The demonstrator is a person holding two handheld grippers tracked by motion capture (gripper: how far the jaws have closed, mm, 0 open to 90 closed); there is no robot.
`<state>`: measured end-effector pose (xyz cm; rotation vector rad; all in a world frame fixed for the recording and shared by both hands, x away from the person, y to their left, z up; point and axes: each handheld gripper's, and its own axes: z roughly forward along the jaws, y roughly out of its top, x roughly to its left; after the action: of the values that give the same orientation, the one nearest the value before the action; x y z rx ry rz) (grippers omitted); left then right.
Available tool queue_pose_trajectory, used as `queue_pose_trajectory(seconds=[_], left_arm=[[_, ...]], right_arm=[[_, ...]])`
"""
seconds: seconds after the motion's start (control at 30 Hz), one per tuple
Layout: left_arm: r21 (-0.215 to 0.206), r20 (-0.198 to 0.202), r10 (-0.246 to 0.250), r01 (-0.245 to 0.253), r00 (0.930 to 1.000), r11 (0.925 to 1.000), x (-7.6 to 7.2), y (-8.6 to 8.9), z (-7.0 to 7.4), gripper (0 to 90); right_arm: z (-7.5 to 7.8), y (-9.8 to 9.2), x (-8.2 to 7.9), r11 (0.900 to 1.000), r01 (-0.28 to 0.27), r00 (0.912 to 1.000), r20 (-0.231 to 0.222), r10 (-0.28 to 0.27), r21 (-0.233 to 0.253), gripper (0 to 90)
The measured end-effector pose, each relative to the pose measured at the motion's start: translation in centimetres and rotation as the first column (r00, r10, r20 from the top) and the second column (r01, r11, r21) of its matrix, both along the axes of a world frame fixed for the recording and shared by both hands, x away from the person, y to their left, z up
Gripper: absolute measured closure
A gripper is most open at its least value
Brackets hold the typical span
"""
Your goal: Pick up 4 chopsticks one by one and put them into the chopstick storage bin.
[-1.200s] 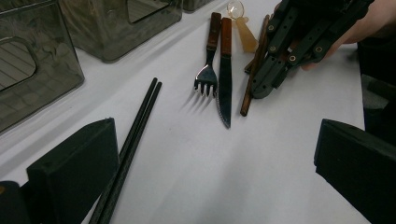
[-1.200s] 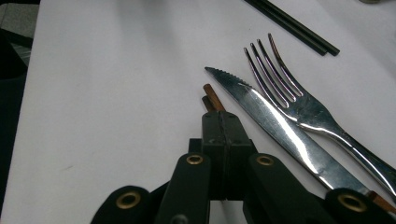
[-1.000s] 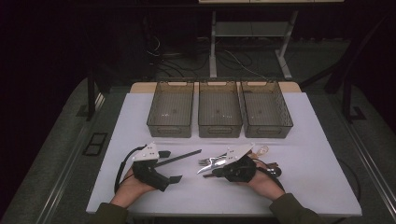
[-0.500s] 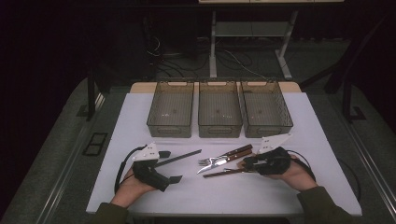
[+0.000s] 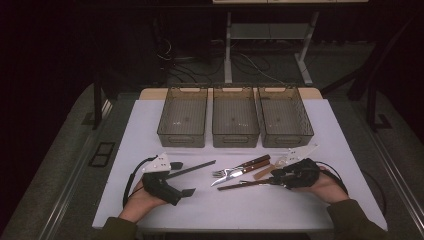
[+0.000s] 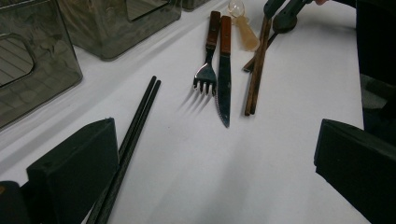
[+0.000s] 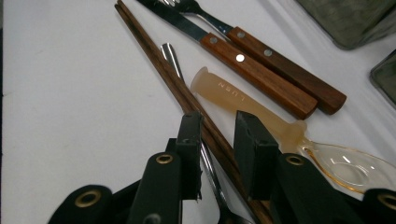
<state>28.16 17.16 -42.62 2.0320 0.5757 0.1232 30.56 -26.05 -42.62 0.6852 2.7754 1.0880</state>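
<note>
My right gripper [image 7: 217, 140] has its jaws drawn close around the brown wooden chopsticks [image 7: 187, 100], one pad on each side, though I cannot tell whether they pinch yet; a metal spoon handle [image 7: 173, 60] lies under the same gap. Just beside it sit the translucent amber spoon [image 7: 261, 116], then the wood-handled knife [image 7: 252, 70] and fork [image 7: 289, 77], packed tight with little room. My left gripper [image 6: 210, 186] rests with jaws wide apart, black chopsticks [image 6: 135, 126] lying along its left jaw. Bare white table [image 5: 260, 205] stretches between my hands and toward the near edge. Three grey bins [image 5: 235, 117] stand side by side at the far edge.
</note>
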Motion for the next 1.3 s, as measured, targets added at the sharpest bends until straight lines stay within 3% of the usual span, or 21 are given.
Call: queue_pose_trajectory(seconds=[0.33, 0.63, 0.8, 1.23, 1.3], left_arm=[[0.000, -0.001, -0.001, 0.001, 1.0000, 1.0000, 0.0, 0.0, 0.0, 0.0], [0.001, -0.002, -0.004, 0.004, 1.0000, 1.0000, 0.0, -0.1, -0.1, 0.0], [0.002, -0.002, -0.006, 0.006, 1.0000, 1.0000, 0.0, -0.1, -0.1, 0.0], [0.005, -0.005, -0.011, 0.011, 0.9999, 0.9999, 0.0, -0.2, -0.1, 0.0], [0.005, -0.004, -0.011, 0.011, 0.9999, 0.9999, 0.0, -0.2, -0.1, 0.0]], right_arm=[[-0.7, -0.4, 0.6, 0.999, 0.006, 1.0000, -0.005, -0.006, -0.031, 66.4], [-1.2, -0.1, 1.1, 0.998, -0.026, 0.9996, -0.008, 0.026, -0.049, 64.7], [-1.5, -0.2, 1.5, 0.997, -0.050, 0.9987, -0.012, 0.049, -0.058, 69.7], [-1.5, -0.1, 1.7, 0.987, -0.123, 0.9911, 0.038, 0.128, -0.100, 72.1], [-1.4, 0.0, 1.6, 0.988, -0.116, 0.9924, 0.030, 0.119, -0.099, 72.3]])
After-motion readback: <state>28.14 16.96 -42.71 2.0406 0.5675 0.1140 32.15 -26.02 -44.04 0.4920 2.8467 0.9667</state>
